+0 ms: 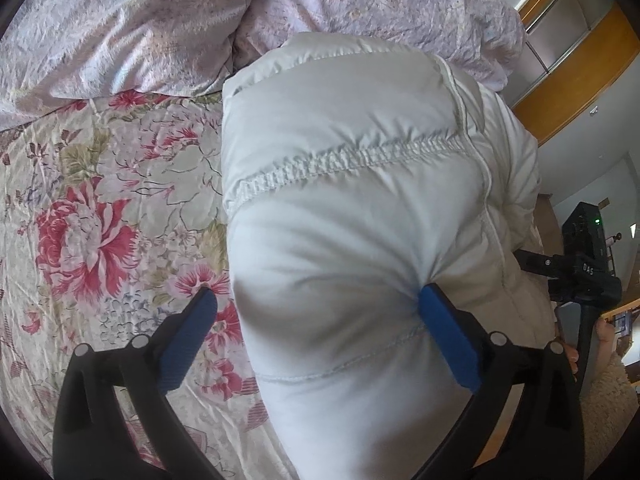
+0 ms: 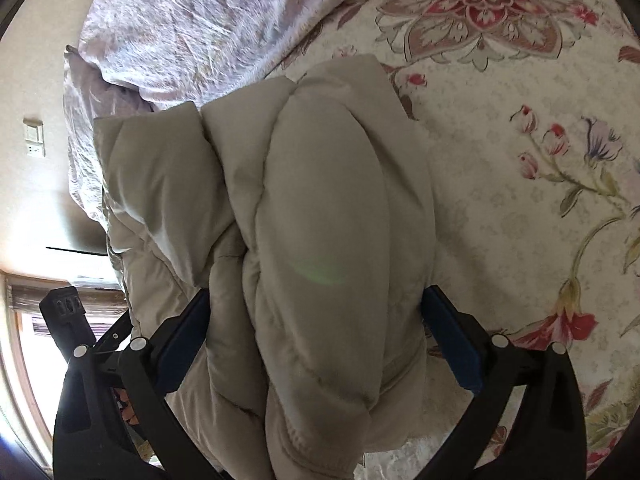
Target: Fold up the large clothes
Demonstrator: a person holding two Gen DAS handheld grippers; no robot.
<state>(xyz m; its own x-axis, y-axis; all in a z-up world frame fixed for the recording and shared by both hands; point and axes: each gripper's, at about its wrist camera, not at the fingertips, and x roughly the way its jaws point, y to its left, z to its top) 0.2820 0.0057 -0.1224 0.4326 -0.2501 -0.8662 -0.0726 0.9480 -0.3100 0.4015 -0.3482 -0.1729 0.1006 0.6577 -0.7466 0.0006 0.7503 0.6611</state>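
The puffy white quilted down jacket (image 1: 360, 200) lies bundled on the cream bedspread printed with red and pink flowers (image 1: 100, 208), its far end against the crumpled pale lilac duvet (image 1: 140, 20); it looks already doubled over into a thick roll, so the fold seems well along

The left gripper (image 1: 316, 304) stands with its blue-padded fingers wide apart; the right-hand pad (image 1: 444, 340) presses into the jacket's surface and puckers it, while the other finger sits beside the bundle over the bedspread, so it straddles one edge rather than pinching it; whether it bears any hold I cannot tell

In the right wrist view the right gripper (image 2: 316, 312) has the padded roll (image 2: 320, 220) filling the gap between its spread fingers, both pads against the fabric; this reads as a clamp on the bulk

The likely trouble: slippery, springy fill can puff back open once pressure eases, undoing the fold; a grip on only the outer layer would let inner layers slide out; dragging the bundle could rumple the bedspread or snag the duvet behind it
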